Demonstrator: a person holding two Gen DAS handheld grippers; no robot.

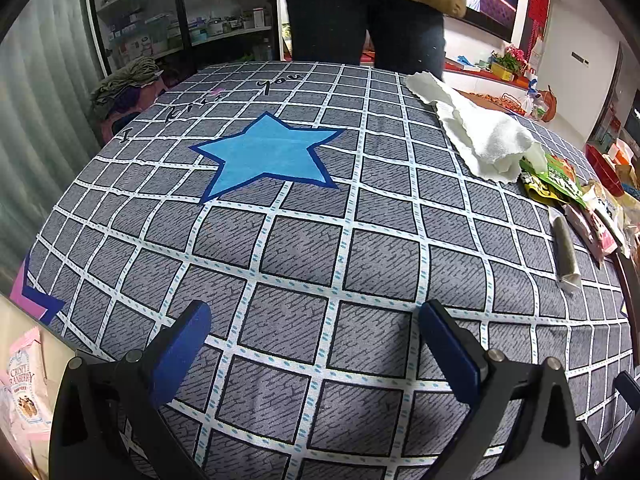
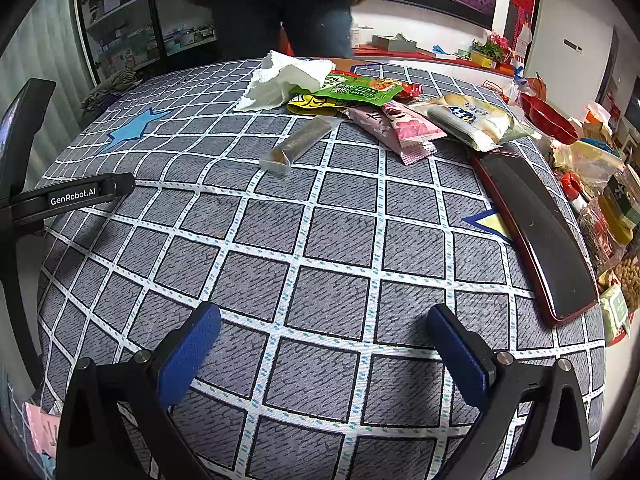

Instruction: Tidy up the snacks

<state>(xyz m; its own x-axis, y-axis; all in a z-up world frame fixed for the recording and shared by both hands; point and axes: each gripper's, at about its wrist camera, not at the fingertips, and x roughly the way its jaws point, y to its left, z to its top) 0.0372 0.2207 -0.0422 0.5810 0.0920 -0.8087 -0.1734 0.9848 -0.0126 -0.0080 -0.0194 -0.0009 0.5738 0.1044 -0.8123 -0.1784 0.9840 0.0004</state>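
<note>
Grey checked tablecloth (image 1: 304, 264) with blue star (image 1: 268, 156); green packet (image 2: 352, 90).

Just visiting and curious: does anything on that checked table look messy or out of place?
Yes. The snack packets lie in a loose overlapping heap at the far side, with a crumpled white cloth against them. One brown bar lies apart, askew. Nothing looks spilled or torn.

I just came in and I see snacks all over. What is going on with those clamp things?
Someone is about to tidy the snacks on the checked tablecloth using two hand-held grippers. Both the left gripper and right gripper are open and hold nothing. The snacks are piled at the far side: a green packet, pink packets, a white wrapped bun and a brown bar, beside a white cloth. Nothing is picked up yet.
</note>
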